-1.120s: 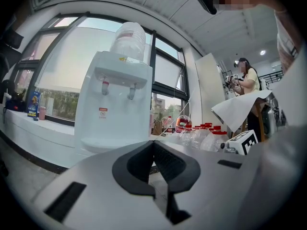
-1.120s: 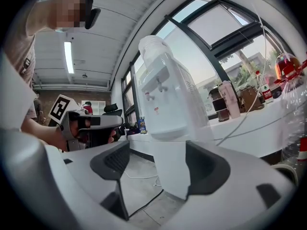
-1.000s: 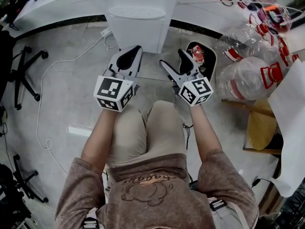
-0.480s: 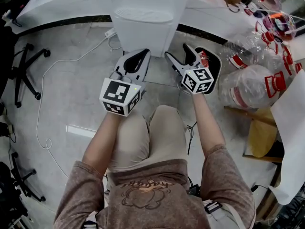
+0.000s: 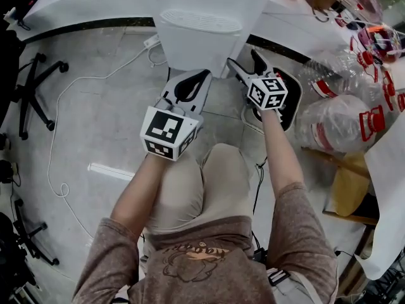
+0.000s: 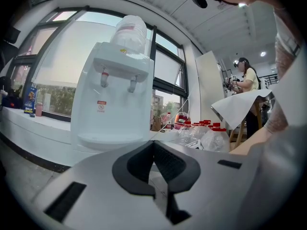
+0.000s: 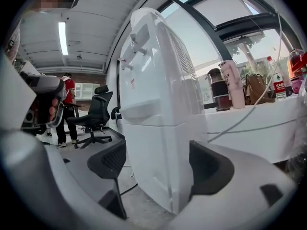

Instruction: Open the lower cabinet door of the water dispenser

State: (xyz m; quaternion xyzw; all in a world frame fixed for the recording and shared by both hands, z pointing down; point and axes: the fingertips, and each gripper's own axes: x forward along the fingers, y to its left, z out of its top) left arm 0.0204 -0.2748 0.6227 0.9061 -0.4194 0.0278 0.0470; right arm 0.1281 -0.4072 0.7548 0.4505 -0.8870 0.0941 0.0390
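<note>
The dispenser (image 5: 201, 27) stands on the floor straight ahead of me. Its lower door (image 7: 140, 163) looks shut, so I judge the opening is all left to do. My right gripper (image 7: 160, 169), jaws wide and empty, faces the cabinet's front corner. My left gripper (image 6: 154, 150), jaws together on nothing, hangs short of the front.

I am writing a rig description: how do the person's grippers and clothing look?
The left gripper and right gripper are light grey with black ribbed pads; each carries a white cube of black square markers. The person wears a brownish short-sleeved shirt and beige trousers.
</note>
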